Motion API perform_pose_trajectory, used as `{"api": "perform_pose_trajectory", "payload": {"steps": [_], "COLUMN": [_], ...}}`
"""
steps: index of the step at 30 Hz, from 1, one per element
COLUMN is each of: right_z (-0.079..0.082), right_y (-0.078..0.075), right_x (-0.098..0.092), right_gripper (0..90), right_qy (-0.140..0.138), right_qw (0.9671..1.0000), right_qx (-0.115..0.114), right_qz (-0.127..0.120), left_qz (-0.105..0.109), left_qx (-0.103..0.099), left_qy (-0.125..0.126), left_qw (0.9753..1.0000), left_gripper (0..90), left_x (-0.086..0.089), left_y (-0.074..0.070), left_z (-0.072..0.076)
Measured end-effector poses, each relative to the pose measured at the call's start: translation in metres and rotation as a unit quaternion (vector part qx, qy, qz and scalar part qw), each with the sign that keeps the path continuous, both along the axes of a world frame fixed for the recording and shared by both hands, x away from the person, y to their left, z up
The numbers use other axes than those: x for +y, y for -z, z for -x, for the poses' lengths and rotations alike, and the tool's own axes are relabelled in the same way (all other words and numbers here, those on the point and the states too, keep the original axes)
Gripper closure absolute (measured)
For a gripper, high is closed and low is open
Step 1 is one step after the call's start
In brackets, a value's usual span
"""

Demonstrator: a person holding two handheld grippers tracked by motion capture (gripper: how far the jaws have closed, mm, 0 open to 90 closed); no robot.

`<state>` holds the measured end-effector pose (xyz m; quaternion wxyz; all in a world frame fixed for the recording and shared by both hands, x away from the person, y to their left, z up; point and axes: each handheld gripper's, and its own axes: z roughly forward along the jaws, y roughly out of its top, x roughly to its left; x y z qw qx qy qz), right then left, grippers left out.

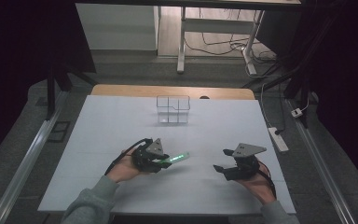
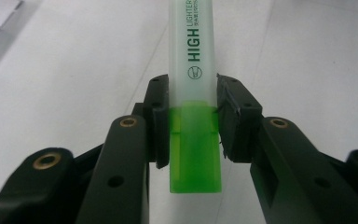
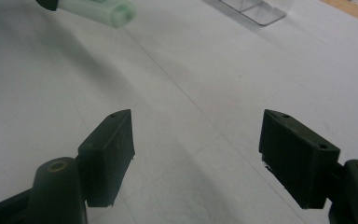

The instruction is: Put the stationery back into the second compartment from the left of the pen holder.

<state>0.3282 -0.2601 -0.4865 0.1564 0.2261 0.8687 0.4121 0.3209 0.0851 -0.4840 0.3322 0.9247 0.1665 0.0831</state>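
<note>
Two grippers: left gripper (image 2: 193, 123) clamps a highlighter (image 2: 195, 56), its far end cropped; right gripper (image 3: 198, 158) gapes, seemingly empty.

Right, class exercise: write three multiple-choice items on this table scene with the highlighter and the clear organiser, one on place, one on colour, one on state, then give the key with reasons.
1. Where does the clear organiser stand?
A. near the table's far edge
B. between the two grippers
C. under the right gripper

2. What colour is the highlighter's end at the jaws?
A. orange
B. green
C. blue

3. How is the right gripper?
A. shut on the highlighter
B. shut on nothing
C. open, holding nothing

Key: 1 A, the high view shows it well beyond both grippers on the white table. 2 B, the left gripper clamps a bright green section. 3 C, its jaws stand wide apart over bare table.
</note>
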Motion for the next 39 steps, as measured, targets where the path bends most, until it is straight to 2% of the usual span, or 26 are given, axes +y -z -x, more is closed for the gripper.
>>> {"api": "perform_pose_trajectory", "payload": {"steps": [4, 11, 17, 21, 28, 34, 39], "right_z": [0.001, 0.003, 0.004, 0.005, 0.006, 0.003, 0.004], "right_y": [-0.004, -0.008, -0.004, -0.004, -0.002, 0.002, 0.004], "right_x": [0.011, 0.034, 0.052, 0.065, 0.079, 0.095, 0.106], "right_gripper": [26.2, 26.7, 28.7, 30.2, 32.1, 36.6, 43.6], "right_qy": [-0.025, -0.068, -0.11, -0.127, -0.156, -0.184, -0.213], "right_qw": [0.9996, 0.9968, 0.9915, 0.9876, 0.9822, 0.9744, 0.964], "right_qx": [0.004, 0.011, 0.015, 0.012, 0.018, 0.017, 0.01], "right_qz": [0.014, 0.04, 0.067, 0.092, 0.103, 0.128, 0.159], "left_qz": [-0.014, -0.035, -0.039, -0.043, -0.044, -0.044, -0.037], "left_qx": [-0.001, -0.001, 0.004, 0.004, 0.006, 0.006, 0.007], "left_qy": [0.019, 0.044, 0.057, 0.061, 0.065, 0.062, 0.069], "left_qw": [0.9997, 0.9984, 0.9976, 0.9972, 0.9969, 0.9971, 0.9969], "left_gripper": [66.8, 66.8, 66.7, 66.7, 66.7, 66.7, 66.7], "left_x": [-0.008, -0.02, -0.027, -0.03, -0.034, -0.036, -0.035], "left_y": [0.003, 0.008, 0.011, 0.011, 0.011, 0.01, 0.009], "left_z": [0.004, 0.01, 0.013, 0.013, 0.014, 0.015, 0.015]}}
